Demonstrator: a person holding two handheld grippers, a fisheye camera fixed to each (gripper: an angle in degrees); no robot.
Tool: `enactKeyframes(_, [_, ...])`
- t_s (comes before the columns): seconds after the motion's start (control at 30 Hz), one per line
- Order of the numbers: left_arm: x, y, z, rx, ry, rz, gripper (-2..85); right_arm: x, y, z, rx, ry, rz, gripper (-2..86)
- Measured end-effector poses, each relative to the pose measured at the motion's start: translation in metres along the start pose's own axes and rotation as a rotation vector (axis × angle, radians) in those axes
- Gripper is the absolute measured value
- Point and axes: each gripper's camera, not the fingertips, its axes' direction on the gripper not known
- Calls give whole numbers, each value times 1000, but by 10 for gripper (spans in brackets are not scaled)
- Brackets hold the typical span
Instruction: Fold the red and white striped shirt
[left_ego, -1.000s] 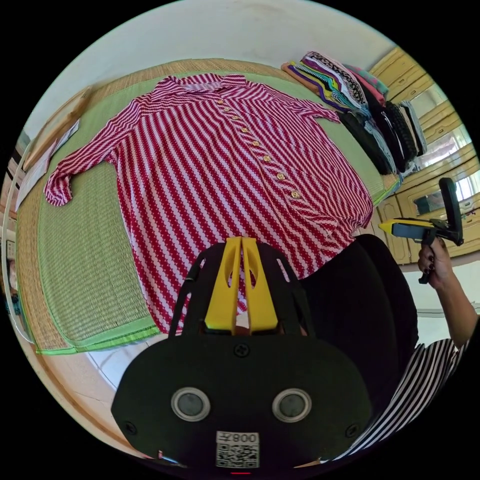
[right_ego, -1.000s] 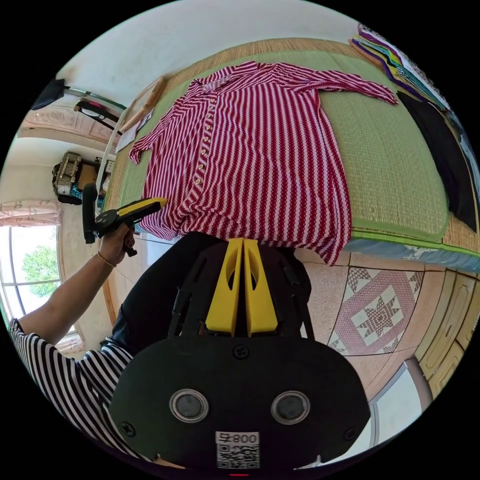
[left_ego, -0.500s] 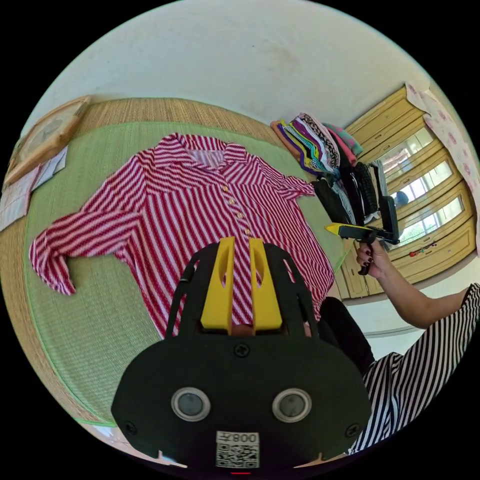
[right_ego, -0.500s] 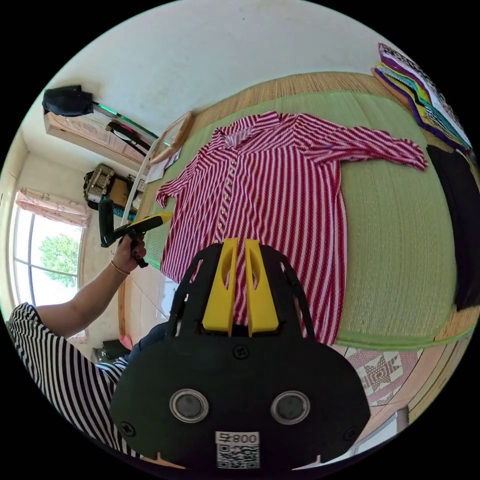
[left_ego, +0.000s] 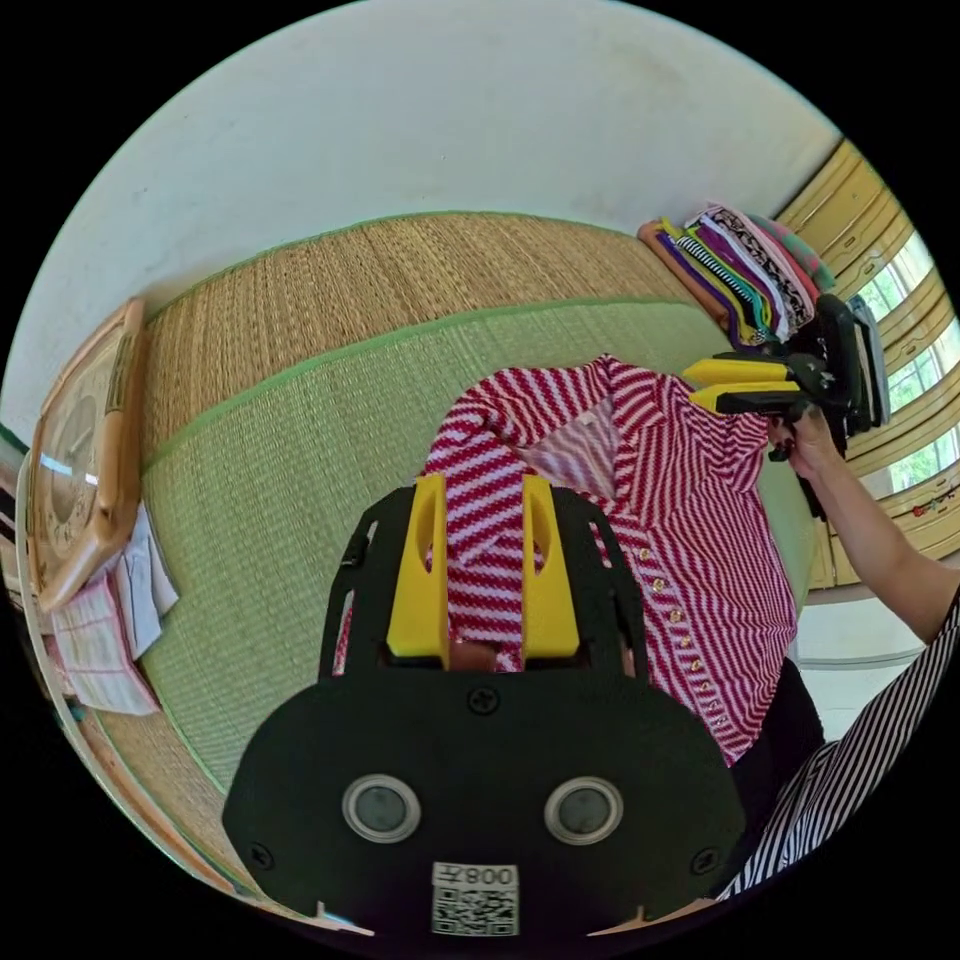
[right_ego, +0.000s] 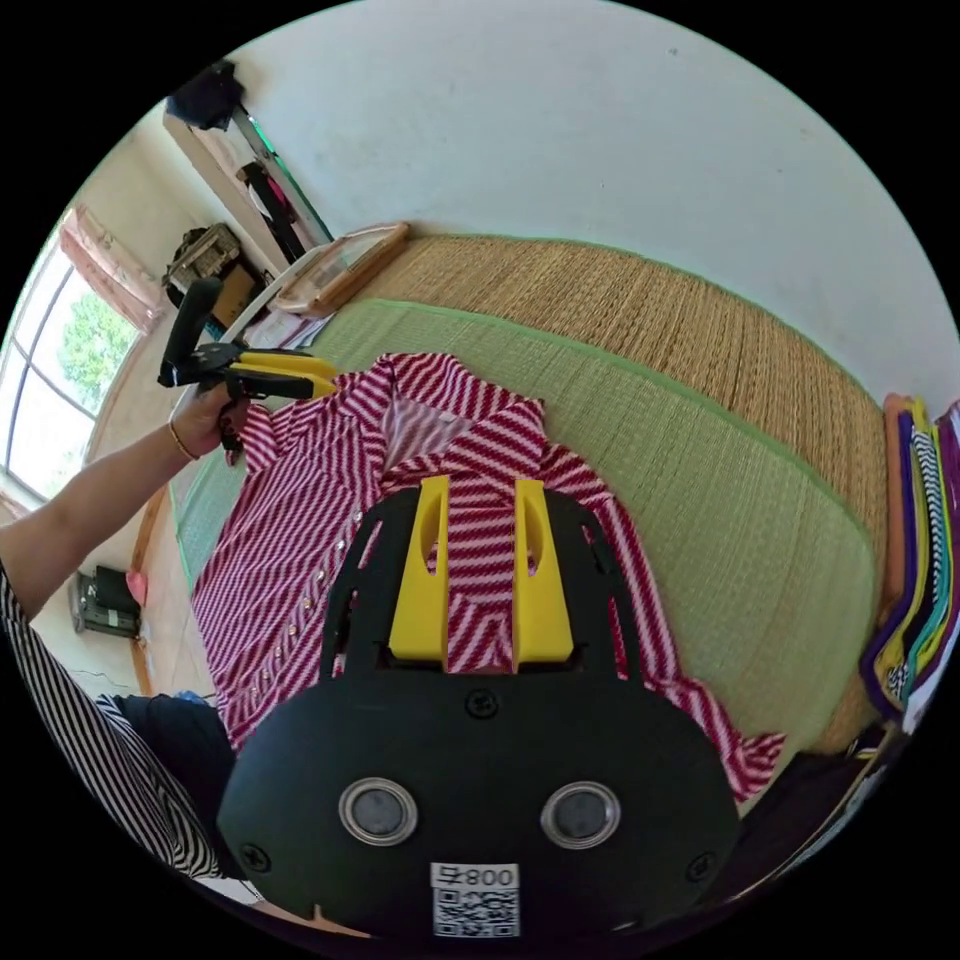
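The red and white striped shirt (left_ego: 690, 520) lies button side up on the green mat (left_ego: 270, 480), collar toward the wall. My left gripper (left_ego: 485, 485) hovers open over the shoulder on one side of the collar, with striped cloth showing between its jaws. My right gripper (right_ego: 478, 485) hovers open over the other shoulder of the shirt (right_ego: 290, 560). Each gripper also appears in the other's view, held in a hand with its jaws apart: the right gripper (left_ego: 692, 388) and the left gripper (right_ego: 330, 380).
The green mat (right_ego: 700, 520) rests on a woven straw mat (left_ego: 350, 290) against a white wall. A stack of folded clothes (left_ego: 750, 270) sits at one end, a framed picture (left_ego: 80, 470) and papers (left_ego: 110, 620) at the other. A person's striped sleeve (left_ego: 850, 770) is near.
Both grippers travelled from the hem end of the shirt up to the collar end. Their jaws went from shut to open.
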Motion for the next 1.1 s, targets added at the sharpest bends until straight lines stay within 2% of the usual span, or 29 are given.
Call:
enactKeyframes(0.2, [-10, -44, 39, -95, -88, 116, 100, -2, -37, 41, -67, 77, -94, 101])
enactKeyframes(0.27, [-5, -55, 48, -113, -139, 172, 77, -10, -44, 53, -97, 124, -119, 76])
enactKeyframes(0.4, [-11, -60, 48, -123, -131, 194, 34, -18, -44, 47, -89, 148, -142, 31])
enactKeyframes(0.5, [-32, -55, 28, -79, 34, 183, 28, -10, -36, 15, -38, 51, -126, 16])
enactKeyframes(0.67, [-101, -58, 29, -63, 359, 51, 24, 36, -22, -36, 106, -293, 5, 14])
enactKeyframes(0.77, [-126, -69, 53, -55, 403, -51, 24, 40, -35, -22, 61, -258, 64, 17])
enactKeyframes(0.93, [-137, -83, 100, -92, 209, -132, 31, 39, -59, 24, -51, -132, 147, 33])
enactKeyframes(1.1, [-136, -68, 107, 46, 99, -154, 43, 35, -62, 27, -28, -57, 168, 57])
